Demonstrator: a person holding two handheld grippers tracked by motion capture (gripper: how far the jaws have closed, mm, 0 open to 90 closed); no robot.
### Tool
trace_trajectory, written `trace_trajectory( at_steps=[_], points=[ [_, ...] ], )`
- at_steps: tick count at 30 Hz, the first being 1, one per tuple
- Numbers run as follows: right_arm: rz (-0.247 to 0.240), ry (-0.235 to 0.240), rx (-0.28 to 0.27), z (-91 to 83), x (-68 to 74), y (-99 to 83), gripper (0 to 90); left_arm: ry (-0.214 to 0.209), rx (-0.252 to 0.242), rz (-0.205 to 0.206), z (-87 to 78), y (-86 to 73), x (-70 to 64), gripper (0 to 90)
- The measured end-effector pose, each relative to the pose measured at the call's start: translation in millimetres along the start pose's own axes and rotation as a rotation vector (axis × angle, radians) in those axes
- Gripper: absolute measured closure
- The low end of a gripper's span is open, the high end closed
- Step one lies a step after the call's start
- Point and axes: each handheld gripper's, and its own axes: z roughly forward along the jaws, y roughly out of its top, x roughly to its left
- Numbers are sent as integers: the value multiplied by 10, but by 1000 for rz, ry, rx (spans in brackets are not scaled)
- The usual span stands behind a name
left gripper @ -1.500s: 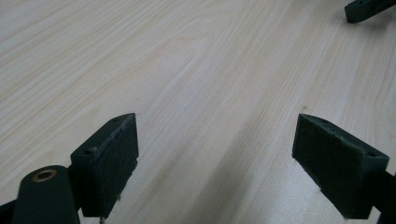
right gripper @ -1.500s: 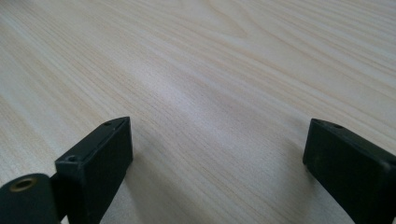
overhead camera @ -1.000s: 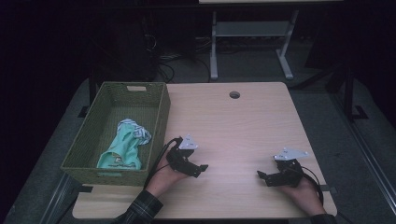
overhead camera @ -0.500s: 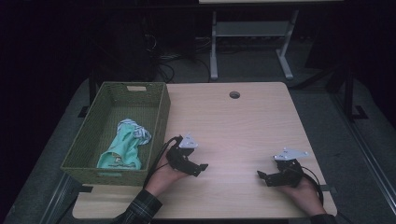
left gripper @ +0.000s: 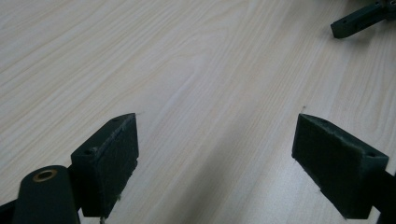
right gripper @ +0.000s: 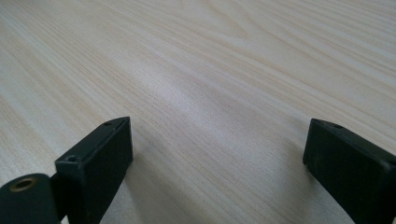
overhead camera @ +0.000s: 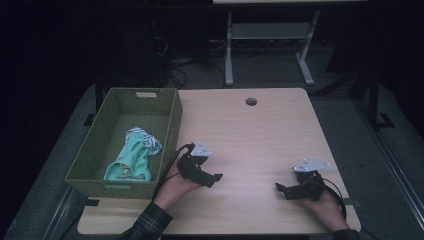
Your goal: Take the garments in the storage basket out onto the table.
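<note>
The left gripper [overhead camera: 216, 177] rests low over the table [overhead camera: 260, 135], held in a hand [overhead camera: 172, 185] that comes in from the near edge; its jaws stand wide apart with nothing between them, and in the left gripper view only bare pale wood lies in the gap [left gripper: 217, 140]. The right gripper [overhead camera: 280, 189] sits well apart from it toward the near right corner, also held in a hand [overhead camera: 322, 205], and its jaws too are spread wide over bare wood, as the right gripper view shows [right gripper: 217, 149]. The two grippers point roughly toward each other across the near part of the table, and a jaw tip of the right one shows in the far upper corner of the left gripper view. Each carries a grey three-cornered plate on top and trails a black cable. A green woven basket [overhead camera: 172, 117] stands along the left edge of the table, just beside the left gripper, its long side running away from the person, with a handle slot in its far wall. Inside it, on the floor toward the near end, lies a crumpled cloth [overhead camera: 131, 161], mint green with a striped white patch at its far end; it touches neither gripper and lies below the rim. The rest of the basket floor is bare weave. A round cable hole [overhead camera: 251, 101] sits near the far edge of the table.
</note>
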Motion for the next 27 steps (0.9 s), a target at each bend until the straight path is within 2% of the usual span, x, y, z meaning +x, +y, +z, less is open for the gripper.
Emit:
trace_trajectory(
  at_steps=[20,27],
  points=[
    [1,-1,-2,2,1,-1,77,-1,3,18,-110,99,-13,141],
    [1,-1,-2,2,1,0,77,-6,-11,15,-155,136,-15,142]
  ],
)
